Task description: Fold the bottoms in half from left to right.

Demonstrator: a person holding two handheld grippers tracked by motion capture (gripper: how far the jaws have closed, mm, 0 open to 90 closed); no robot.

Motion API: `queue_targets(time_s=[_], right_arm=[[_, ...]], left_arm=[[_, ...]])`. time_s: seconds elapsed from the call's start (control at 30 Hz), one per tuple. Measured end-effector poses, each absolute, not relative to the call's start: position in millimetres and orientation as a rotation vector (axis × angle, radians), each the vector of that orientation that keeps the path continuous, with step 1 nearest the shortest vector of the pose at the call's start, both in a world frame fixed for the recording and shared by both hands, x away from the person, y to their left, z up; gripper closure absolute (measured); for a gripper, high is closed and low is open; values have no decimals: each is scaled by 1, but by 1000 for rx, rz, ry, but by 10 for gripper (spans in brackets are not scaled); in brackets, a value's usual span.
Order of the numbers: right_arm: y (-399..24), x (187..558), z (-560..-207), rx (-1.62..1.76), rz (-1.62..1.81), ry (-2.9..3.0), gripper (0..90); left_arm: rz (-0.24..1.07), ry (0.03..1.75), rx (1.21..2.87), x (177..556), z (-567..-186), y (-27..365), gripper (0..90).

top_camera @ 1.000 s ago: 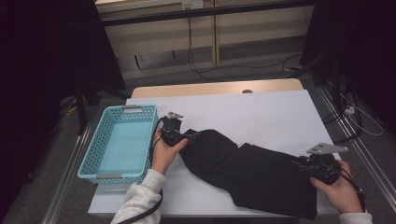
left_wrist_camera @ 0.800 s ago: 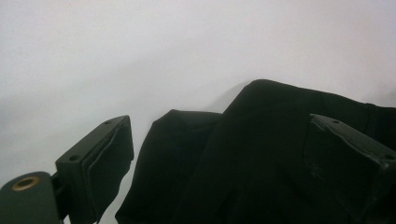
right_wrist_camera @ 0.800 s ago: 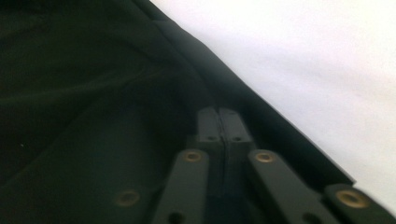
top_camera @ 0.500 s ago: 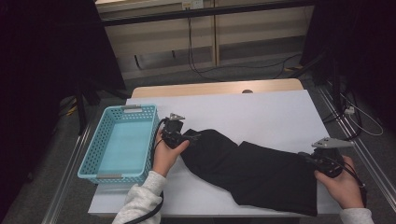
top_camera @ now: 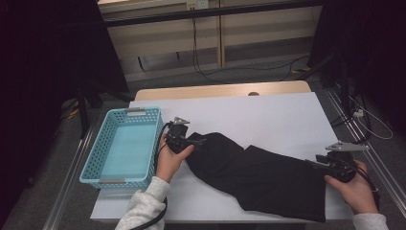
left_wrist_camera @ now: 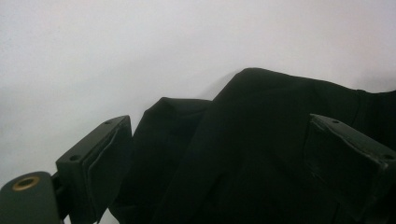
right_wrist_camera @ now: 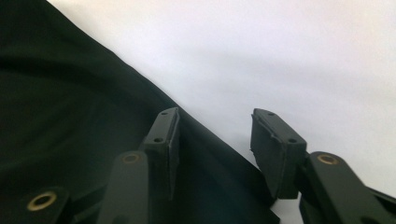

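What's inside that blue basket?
The blue basket looks empty; its pale floor shows bare in the high view. The strip just behind its near wall is hidden from the camera.

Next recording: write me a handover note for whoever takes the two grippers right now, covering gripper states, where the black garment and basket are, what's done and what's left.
Left gripper: jaws wide apart, black garment bunched between them, pads not pressing on it.
Right gripper: jaws have just been opening; they straddle the garment's right edge, one over the cloth and one over the bare white table, gripping nothing.
Garment: lies stretched out across the near half of the table, left end humped by the left gripper.
Blue basket: at the table's left edge, nothing in it.
Done: cloth laid out on the table.
Left: probably regrip, fold and move it to the basket.
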State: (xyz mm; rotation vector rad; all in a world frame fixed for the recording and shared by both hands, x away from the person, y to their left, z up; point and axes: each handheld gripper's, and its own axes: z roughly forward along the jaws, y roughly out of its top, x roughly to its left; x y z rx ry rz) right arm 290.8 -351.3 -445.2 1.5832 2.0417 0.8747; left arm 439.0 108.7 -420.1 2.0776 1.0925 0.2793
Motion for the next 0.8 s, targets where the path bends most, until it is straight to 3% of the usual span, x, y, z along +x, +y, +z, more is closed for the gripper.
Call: queue_targets(time_s=[0.07,0.1,0.13,0.17,0.23,0.73,0.8], right_arm=[[-350,290,-449,1582,870,2063,549],[-351,290,-449,1587,865,2060,616],[-351,290,-448,1599,870,2066,759],[-351,289,-448,1615,902,2076,844],[-349,288,-450,1612,934,2070,889],[-383,282,-441,1684,808,1912,891],[-378,285,-442,1637,784,1931,799]], left_arm=[[275,1096,2077,439,-420,109,89],[274,1098,2074,439,-420,110,89],[274,1094,2074,440,-419,111,89],[274,1095,2072,440,-419,111,89],[269,1099,2067,440,-418,112,89],[277,1116,2042,442,-415,120,105],[281,1119,2047,444,-415,119,128]])
